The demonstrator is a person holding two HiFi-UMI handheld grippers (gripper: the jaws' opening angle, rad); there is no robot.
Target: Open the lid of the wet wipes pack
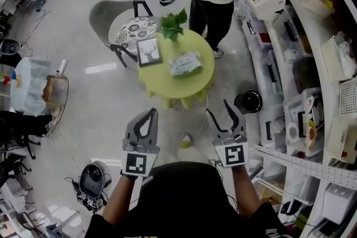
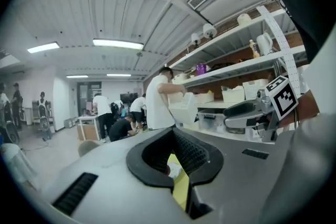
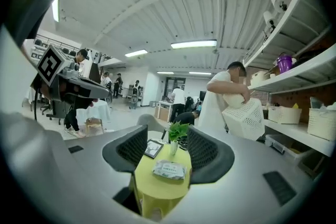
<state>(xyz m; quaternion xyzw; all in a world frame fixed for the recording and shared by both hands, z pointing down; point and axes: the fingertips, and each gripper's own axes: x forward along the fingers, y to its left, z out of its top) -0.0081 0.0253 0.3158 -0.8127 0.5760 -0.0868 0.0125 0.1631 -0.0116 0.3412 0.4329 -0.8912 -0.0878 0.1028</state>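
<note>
Pale wipes pack lies well beyond left gripper (jaws clenched) and right gripper (parted).

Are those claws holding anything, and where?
Nothing: left gripper shut empty, right gripper open; the soft green wet wipes pack lies on the round yellow table.

The wet wipes pack is a soft, pale green-grey rectangular packet. It lies flat, top face up, slightly askew on the right half of the round yellow-green table. Its lid is too small to make out.
</note>
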